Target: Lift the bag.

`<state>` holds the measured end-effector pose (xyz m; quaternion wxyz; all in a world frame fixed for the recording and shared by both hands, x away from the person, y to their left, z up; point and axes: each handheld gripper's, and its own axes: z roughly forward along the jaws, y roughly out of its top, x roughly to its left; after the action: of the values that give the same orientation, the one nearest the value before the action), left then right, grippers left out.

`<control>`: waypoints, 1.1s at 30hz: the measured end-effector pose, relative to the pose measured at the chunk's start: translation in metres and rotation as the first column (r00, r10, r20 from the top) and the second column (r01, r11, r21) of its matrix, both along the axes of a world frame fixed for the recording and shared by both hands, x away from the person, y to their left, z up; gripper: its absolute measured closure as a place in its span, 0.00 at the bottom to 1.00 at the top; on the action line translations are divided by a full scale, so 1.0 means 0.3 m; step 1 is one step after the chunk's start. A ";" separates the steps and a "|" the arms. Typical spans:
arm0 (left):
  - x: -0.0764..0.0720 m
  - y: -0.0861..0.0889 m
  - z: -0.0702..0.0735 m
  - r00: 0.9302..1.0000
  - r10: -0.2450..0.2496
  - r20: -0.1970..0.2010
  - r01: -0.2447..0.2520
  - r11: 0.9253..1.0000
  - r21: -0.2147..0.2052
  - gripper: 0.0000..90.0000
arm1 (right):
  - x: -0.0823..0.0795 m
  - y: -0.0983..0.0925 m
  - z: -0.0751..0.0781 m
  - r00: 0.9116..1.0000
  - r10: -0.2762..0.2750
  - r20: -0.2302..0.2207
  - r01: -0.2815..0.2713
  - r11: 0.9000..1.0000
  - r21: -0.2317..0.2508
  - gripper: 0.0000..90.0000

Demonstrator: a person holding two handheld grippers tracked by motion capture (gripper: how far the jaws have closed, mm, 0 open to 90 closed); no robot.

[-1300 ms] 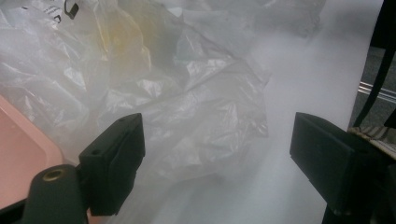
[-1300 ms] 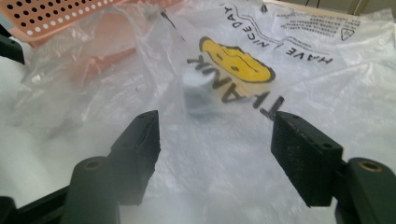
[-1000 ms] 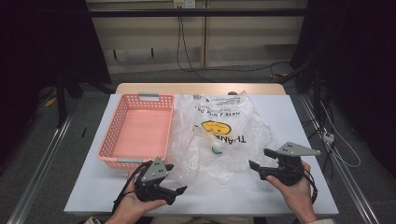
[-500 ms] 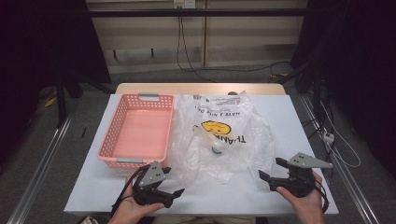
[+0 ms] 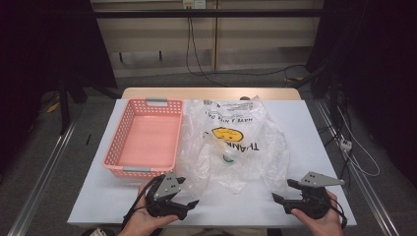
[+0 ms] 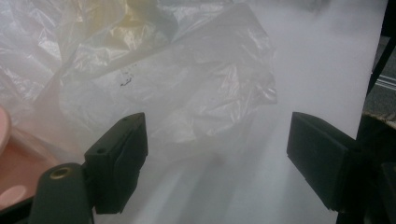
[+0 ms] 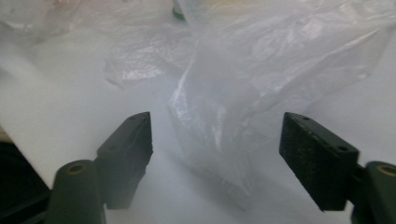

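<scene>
Bag (image 5: 231, 142) is sprawled flat mid-table, just right of the pink basket (image 5: 145, 140), printed side up, so its crinkled near edge faces you and is the easy bit to grab. You've got both grippers parked at the near table edge, left gripper (image 5: 189, 202) and right gripper (image 5: 280, 196), jaws wide and holding nothing, flanking that edge (a two-sided pinch looks likely). Something small and round sits inside the bag (image 5: 228, 157), maybe a cap, too blurry to call.

Bright tabletop, dark surroundings, hazy washed-out gripper views
</scene>
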<state>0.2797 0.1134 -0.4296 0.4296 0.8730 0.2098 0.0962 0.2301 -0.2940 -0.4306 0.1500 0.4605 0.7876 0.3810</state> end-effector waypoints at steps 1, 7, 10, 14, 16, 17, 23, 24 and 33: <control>0.000 -0.004 0.004 1.000 0.001 0.009 -0.002 1.000 0.006 0.24 | 0.000 0.002 -0.003 1.000 0.002 -0.004 -0.002 1.000 -0.002 0.41; -0.006 -0.053 0.008 0.999 -0.035 0.016 0.035 0.999 0.021 0.25 | 0.012 0.022 -0.020 0.999 0.037 -0.037 -0.038 0.999 -0.029 0.56; 0.004 -0.053 -0.012 0.999 -0.045 0.009 0.044 0.997 0.062 0.31 | 0.014 0.031 -0.028 0.996 0.063 -0.057 -0.066 0.997 -0.050 0.67; 0.016 -0.053 -0.034 0.999 -0.049 -0.018 0.050 0.993 0.111 0.37 | 0.023 0.045 -0.045 0.989 0.098 -0.111 -0.106 0.992 -0.071 0.66; 0.023 -0.053 -0.042 0.998 -0.052 -0.022 0.054 0.990 0.127 0.38 | 0.026 0.048 -0.048 0.987 0.103 -0.120 -0.113 0.991 -0.073 0.67; 0.025 -0.056 -0.047 0.998 -0.054 -0.021 0.057 0.989 0.135 0.39 | 0.029 0.047 -0.051 0.986 0.104 -0.130 -0.115 0.990 -0.076 0.69; 0.055 -0.059 -0.070 0.998 -0.044 -0.044 0.050 0.985 0.167 0.49 | 0.042 0.039 -0.060 0.987 0.070 -0.142 -0.084 0.992 -0.099 0.91; 0.059 -0.059 -0.071 0.998 -0.036 -0.047 0.043 0.985 0.165 0.49 | 0.045 0.035 -0.061 0.987 0.061 -0.146 -0.075 0.993 -0.091 0.94; 0.094 -0.062 -0.063 0.995 -0.021 -0.097 0.033 0.992 0.124 0.74 | 0.051 0.028 -0.062 0.985 0.054 -0.166 -0.066 0.996 -0.065 1.00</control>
<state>0.3080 0.0949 -0.4485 0.3648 0.9045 0.2119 0.0617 0.2455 -0.2857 -0.4491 0.0894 0.4607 0.8237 0.3182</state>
